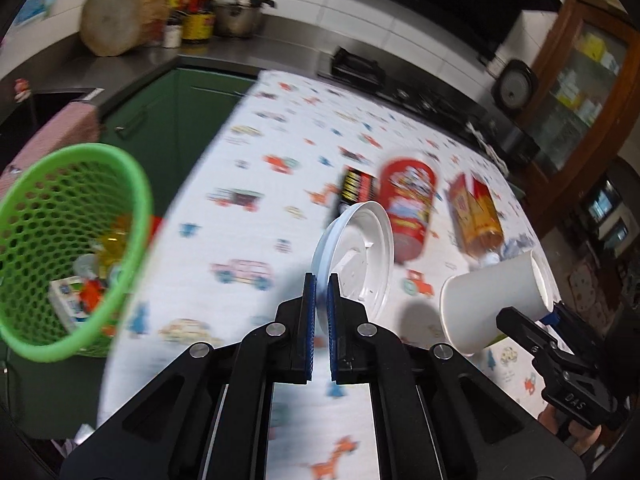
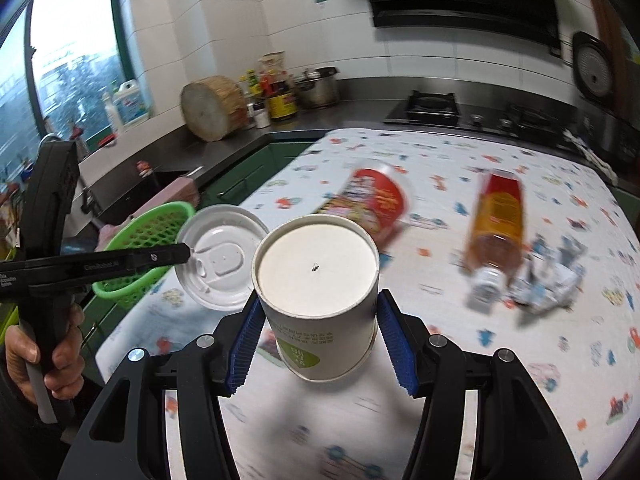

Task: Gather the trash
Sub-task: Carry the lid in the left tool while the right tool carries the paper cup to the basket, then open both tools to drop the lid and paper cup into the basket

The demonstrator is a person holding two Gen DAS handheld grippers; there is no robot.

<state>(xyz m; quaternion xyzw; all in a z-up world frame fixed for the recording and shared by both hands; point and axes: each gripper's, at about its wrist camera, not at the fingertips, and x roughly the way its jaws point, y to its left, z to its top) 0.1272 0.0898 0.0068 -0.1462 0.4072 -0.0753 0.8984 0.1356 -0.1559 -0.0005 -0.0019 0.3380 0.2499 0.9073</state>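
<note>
A: Left gripper (image 1: 321,292) — fingers pinching the white lid (image 1: 356,256) by its rim, lid standing on edge. Green basket (image 1: 48,256) lying at nine o'clock, beside the table (image 1: 248,152), nearer this hand.

B: Right gripper (image 2: 318,338) — fingers clamping the paper cup (image 2: 318,280), base facing forward, held above the table.

A: Basket already holding wrappers; can (image 1: 408,208) and bottle (image 1: 476,216) lying at one o'clock.

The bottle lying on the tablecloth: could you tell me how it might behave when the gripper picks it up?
The bottle lies on its side, so a nudge would probably roll it. Its amber contents suggest some weight, perhaps sloshing. The smooth round body may slip unless gripped squarely across the middle.
</note>
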